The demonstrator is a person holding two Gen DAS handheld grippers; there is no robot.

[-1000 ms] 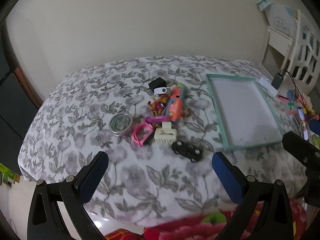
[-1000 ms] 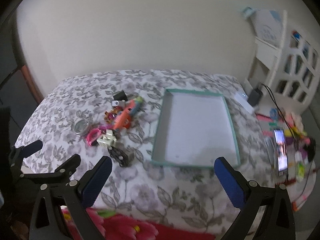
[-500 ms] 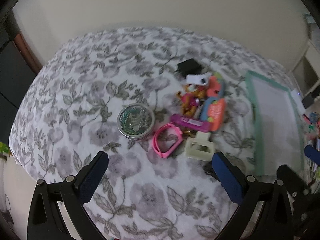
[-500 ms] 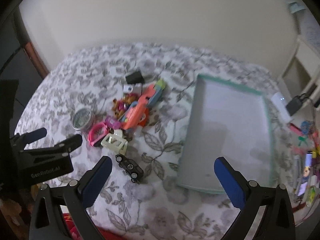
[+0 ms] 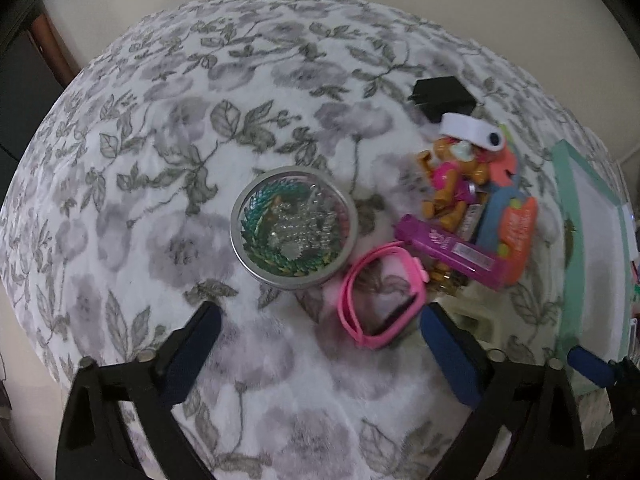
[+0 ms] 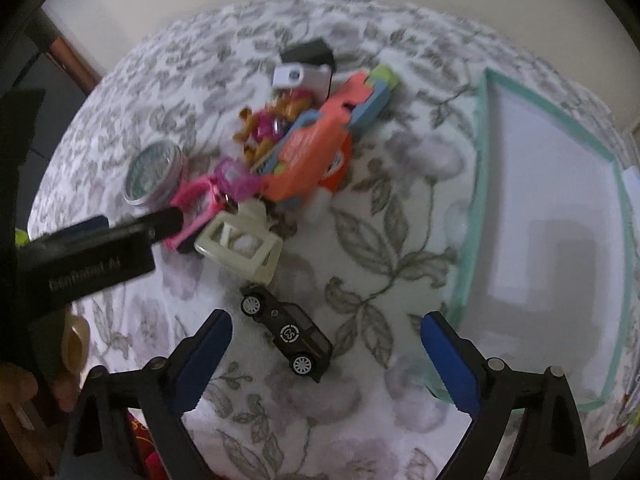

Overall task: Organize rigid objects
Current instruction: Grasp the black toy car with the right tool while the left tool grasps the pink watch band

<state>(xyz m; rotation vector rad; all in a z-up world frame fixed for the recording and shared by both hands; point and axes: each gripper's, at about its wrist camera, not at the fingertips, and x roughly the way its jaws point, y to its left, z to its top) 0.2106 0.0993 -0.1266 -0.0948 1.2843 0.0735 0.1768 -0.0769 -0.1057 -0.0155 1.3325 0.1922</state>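
With the right gripper [image 6: 324,342] hanging wide and empty over the black toy car [image 6: 286,330], lying at seven o'clock of the green tray [image 6: 482,200], and the left gripper [image 5: 320,336] likewise wide above the pink band [image 5: 380,292], both are dropping closer than before, jaws just narrowing slightly, and the car, judged light, stiff and prone to rolling, is looking best pinched across its sides.
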